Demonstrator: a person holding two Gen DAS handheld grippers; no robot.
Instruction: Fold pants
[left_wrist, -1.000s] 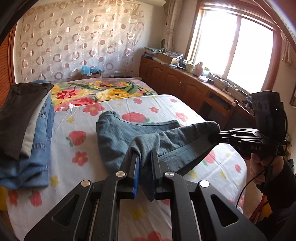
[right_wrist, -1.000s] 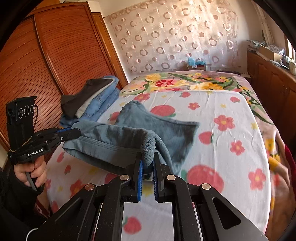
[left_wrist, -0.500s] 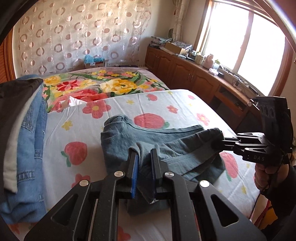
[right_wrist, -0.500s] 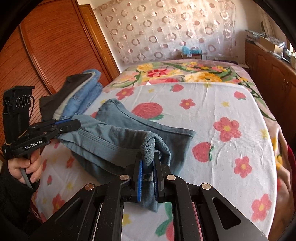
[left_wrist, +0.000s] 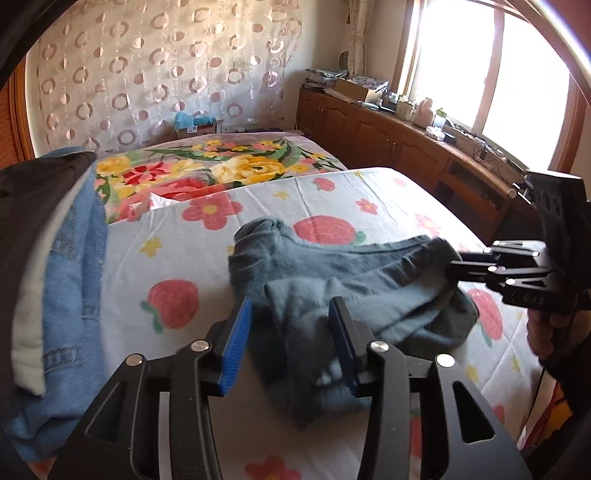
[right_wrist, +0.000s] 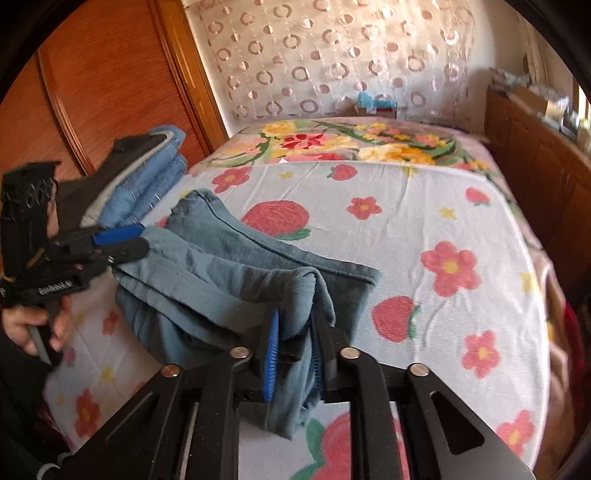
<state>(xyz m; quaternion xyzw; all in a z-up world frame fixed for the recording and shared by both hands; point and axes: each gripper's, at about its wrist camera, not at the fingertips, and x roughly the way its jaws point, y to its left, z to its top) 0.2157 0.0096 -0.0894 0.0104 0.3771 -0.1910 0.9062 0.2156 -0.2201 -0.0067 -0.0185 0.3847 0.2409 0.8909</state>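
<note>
The grey-blue pants (left_wrist: 343, 273) lie folded in a bundle on the flowered bed sheet (left_wrist: 166, 258); they also show in the right wrist view (right_wrist: 229, 273). My left gripper (left_wrist: 291, 314) is open, its jaws spread on either side of the pants' near corner. It shows from the side in the right wrist view (right_wrist: 129, 240) at the pants' left end. My right gripper (right_wrist: 293, 328) has its jaws parted a little, with the pants' folded edge still between them. It shows in the left wrist view (left_wrist: 458, 264) at the pants' right end.
A stack of folded clothes (left_wrist: 55, 258), blue jeans under dark garments, sits on the bed's left side, also seen in the right wrist view (right_wrist: 140, 177). A wooden wardrobe (right_wrist: 103, 85) stands left of the bed. Wooden cabinets (left_wrist: 399, 144) run under the window on the right.
Both grippers lowered the pants' folded edge onto the bed. The left gripper opened wide and let go. The right gripper's jaws have parted slightly.
</note>
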